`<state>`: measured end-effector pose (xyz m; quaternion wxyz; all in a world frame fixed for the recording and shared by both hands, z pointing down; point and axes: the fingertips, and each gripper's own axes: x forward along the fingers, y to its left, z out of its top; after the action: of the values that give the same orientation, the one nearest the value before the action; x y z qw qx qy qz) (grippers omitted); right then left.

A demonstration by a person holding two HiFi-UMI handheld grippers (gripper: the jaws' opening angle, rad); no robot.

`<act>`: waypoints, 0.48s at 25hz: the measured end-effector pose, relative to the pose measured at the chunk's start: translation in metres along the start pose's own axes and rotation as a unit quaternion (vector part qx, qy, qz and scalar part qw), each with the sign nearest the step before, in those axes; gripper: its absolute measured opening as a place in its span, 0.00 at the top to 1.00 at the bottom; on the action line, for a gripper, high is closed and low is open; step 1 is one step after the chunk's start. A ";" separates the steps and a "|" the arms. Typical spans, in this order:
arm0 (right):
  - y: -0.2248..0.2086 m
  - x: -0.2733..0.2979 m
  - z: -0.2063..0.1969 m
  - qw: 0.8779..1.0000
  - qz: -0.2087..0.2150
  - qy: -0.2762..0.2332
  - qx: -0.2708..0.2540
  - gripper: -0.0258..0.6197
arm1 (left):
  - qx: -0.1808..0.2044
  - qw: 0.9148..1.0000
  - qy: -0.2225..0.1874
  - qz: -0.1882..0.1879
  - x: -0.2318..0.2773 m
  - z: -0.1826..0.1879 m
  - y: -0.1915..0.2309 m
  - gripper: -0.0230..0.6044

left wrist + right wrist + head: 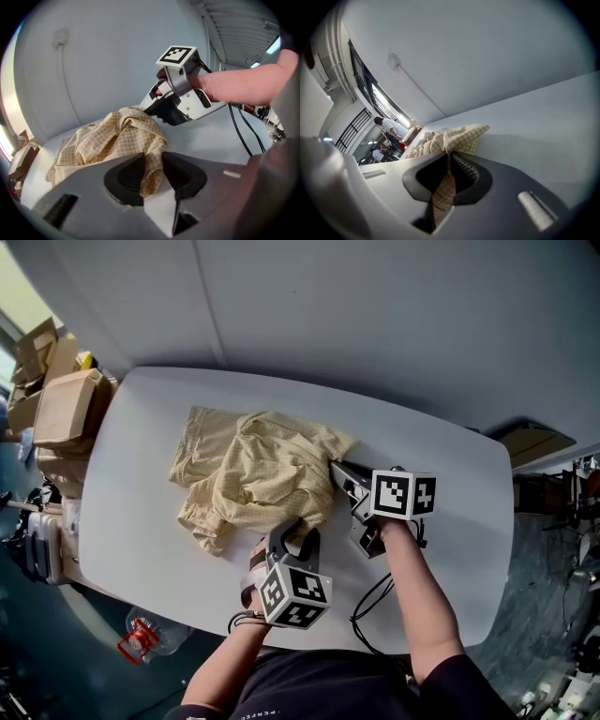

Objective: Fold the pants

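Crumpled yellow checked pants (253, 470) lie in a heap on the white oval table (450, 493). My left gripper (295, 532) is at the heap's near edge, and in the left gripper view a fold of the pants (112, 136) hangs between its pads, which press on it (152, 171). My right gripper (336, 468) is at the heap's right edge. In the right gripper view its jaws (449, 171) pinch a thin strip of the pants (461, 136). The right gripper (149, 108) also shows in the left gripper view, touching the cloth from behind.
Cardboard boxes (66, 409) are stacked off the table's left end. A plastic bottle (150, 634) lies on the floor by the near left edge. Black cables (375, 601) trail over the table near my right arm. People (386, 126) stand far off by the windows.
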<state>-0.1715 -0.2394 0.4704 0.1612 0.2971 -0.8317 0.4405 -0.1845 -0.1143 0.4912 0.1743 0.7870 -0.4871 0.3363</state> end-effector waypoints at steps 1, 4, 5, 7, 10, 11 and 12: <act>0.003 -0.001 0.002 1.000 0.002 -0.004 0.001 0.92 | -0.001 1.000 0.002 -0.002 -0.001 0.000 0.001 0.80; 0.016 -0.005 0.009 1.000 0.005 -0.013 -0.004 0.93 | -0.039 0.999 -0.006 -0.038 -0.008 0.001 0.005 0.90; 0.022 -0.006 0.012 1.000 0.005 -0.017 -0.009 0.93 | -0.060 0.997 -0.016 -0.054 -0.013 0.004 0.007 0.91; 0.037 -0.007 0.020 0.999 0.010 -0.027 -0.018 0.93 | -0.093 0.992 -0.044 -0.075 -0.026 0.013 0.015 0.91; 0.068 -0.005 0.036 0.998 0.033 -0.049 -0.020 0.93 | -0.108 0.988 -0.081 -0.080 -0.051 0.026 0.032 0.91; 0.080 -0.003 0.041 0.997 0.041 -0.055 -0.023 0.93 | -0.110 0.987 -0.092 -0.079 -0.060 0.030 0.038 0.91; 0.091 -0.001 0.045 0.997 0.049 -0.060 -0.027 0.93 | -0.112 0.985 -0.102 -0.078 -0.069 0.033 0.045 0.91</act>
<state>-0.2294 -0.2370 0.3864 0.0972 0.2778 -0.8649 0.4066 -0.2325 -0.1104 0.4172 0.2358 0.8283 -0.4742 0.1829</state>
